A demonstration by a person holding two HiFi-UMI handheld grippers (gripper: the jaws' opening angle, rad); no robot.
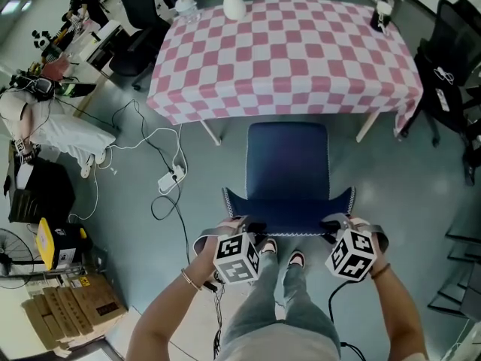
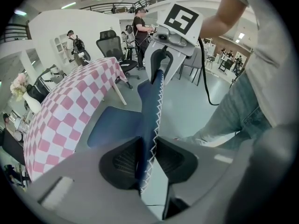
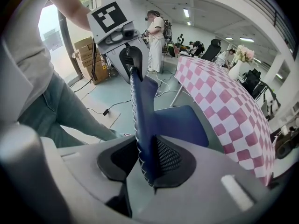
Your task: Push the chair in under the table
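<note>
Blue chair [image 1: 289,164] is standing at six o'clock of the checked table [image 1: 285,59]. Both the left gripper [image 1: 246,228] and the right gripper [image 1: 336,224] are pinching its backrest [image 1: 289,215]; pushing evenly toward twelve o'clock should keep it straight.

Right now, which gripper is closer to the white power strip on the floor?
Left. The left gripper clamps the left end of the chair back, and the power strip lies on the floor further out on that side. The right gripper clamps the opposite end, farther away.
</note>
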